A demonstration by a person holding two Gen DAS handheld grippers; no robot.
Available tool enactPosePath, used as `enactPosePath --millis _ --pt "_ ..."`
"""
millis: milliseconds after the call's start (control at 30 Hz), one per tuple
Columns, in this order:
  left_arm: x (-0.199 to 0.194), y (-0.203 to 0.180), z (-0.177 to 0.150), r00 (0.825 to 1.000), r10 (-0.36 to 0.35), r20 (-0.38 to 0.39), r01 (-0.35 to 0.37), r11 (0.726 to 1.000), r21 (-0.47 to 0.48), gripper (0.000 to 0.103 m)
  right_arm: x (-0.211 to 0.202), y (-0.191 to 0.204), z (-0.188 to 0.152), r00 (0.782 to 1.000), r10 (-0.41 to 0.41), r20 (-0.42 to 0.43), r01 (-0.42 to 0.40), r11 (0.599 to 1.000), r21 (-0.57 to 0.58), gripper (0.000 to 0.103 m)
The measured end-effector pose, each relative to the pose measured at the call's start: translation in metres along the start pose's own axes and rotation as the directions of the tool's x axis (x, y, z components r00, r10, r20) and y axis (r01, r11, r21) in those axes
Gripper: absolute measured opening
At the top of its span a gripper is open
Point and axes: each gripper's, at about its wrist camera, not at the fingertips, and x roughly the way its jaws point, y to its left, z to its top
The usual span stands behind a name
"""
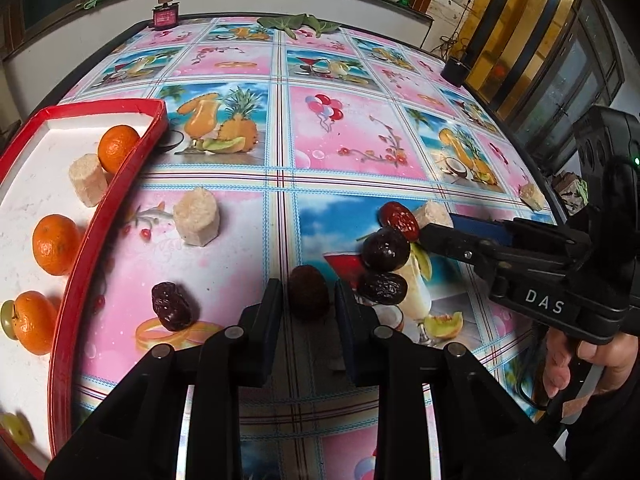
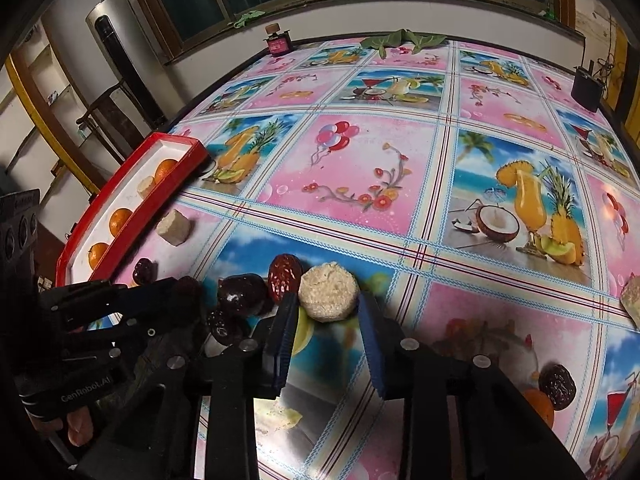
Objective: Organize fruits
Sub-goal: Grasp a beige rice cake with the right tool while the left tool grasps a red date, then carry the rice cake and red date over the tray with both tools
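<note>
Oranges (image 1: 118,148) sit in the red tray (image 1: 120,184), clearest from the left wrist view. Left gripper (image 1: 308,300) clamps a dark date (image 1: 309,294); right gripper (image 2: 328,308) brackets a beige cane chunk (image 2: 329,297), contact unclear. Only the right view shows open tablecloth (image 2: 360,168) beyond.

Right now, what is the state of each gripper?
Left gripper: closed on a dark date.
Right gripper: closing around a beige cake piece; contact cannot be told.
</note>
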Motion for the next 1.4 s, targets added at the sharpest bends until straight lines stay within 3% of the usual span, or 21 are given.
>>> enactPosePath --millis 333,367,467,1033,1400 --pt "0.001 -0.001 0.001 1.0 0.008 0.004 -0.008 1.0 0.008 0.024 0.01 0.008 0.009 1.0 -0.027 -0.011 0.026 0.999 -0.021 0.032" --pt "0.001 -0.001 0.001 1.0 0.014 0.005 -0.014 1.0 0.012 0.018 0.009 0.009 0.008 1.0 -0.028 -0.009 0.028 0.999 -0.022 0.032" --pt "-0.003 -0.002 0.0 1.0 0.014 0.014 -0.014 1.0 0.013 0.018 0.007 0.008 0.007 1.0 -0.031 -0.001 0.031 0.999 -0.011 0.032" --pt "-0.031 0.003 -0.006 0.997 0.02 0.071 -0.022 1.0 0.019 0.018 -0.023 0.036 0.011 0.998 -0.009 0.057 0.012 0.999 -0.051 0.031" --pt "-0.049 0.018 -0.011 0.995 0.051 0.089 -0.05 0.999 -0.005 0.018 -0.022 0.066 0.016 0.997 0.032 0.066 -0.026 0.995 -0.094 0.031"
